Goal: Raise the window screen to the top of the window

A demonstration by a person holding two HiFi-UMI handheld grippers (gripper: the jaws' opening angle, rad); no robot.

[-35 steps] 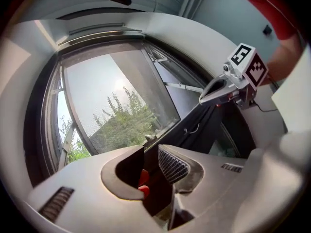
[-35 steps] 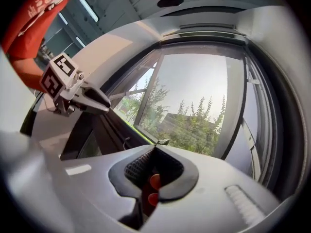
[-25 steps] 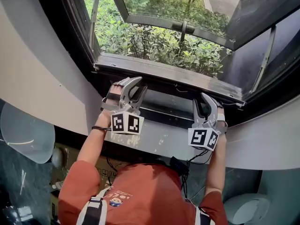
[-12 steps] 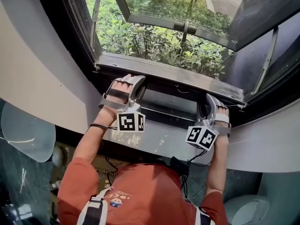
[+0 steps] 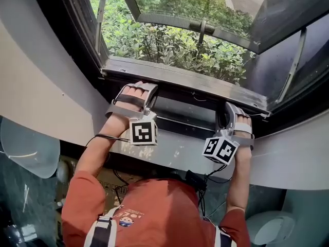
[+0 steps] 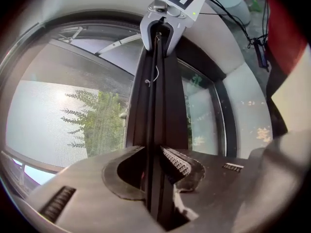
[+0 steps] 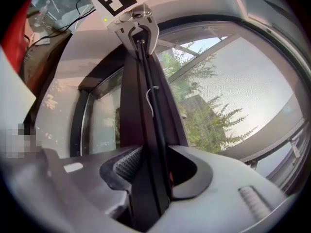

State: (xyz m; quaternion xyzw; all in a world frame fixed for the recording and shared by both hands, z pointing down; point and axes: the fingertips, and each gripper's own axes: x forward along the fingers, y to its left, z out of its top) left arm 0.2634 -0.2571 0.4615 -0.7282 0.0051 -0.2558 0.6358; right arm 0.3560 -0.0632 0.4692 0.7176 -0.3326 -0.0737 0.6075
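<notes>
The window screen's dark bottom bar (image 5: 187,116) lies low in the frame, just above the inner sill. My left gripper (image 5: 149,91) is at its left end and my right gripper (image 5: 226,111) at its right end, both rolled onto their sides. In the left gripper view the bar (image 6: 158,106) runs from between my jaws (image 6: 154,154) to the right gripper (image 6: 165,30); these jaws have just been closing and now press on it. The right gripper view shows the same bar (image 7: 146,110) clamped in the jaws (image 7: 153,164), leading to the left gripper (image 7: 136,28).
Beyond the bar the window sash (image 5: 200,29) is swung outward, with a stay arm (image 5: 293,66) at the right and green shrubs (image 5: 169,45) below. White curved wall (image 5: 36,86) flanks the opening. Cables (image 5: 198,181) hang under the sill.
Both grippers have rolled from upright, with jaws spread above the sill, onto their sides. They have settled around the bar. The hands have barely shifted in place.
</notes>
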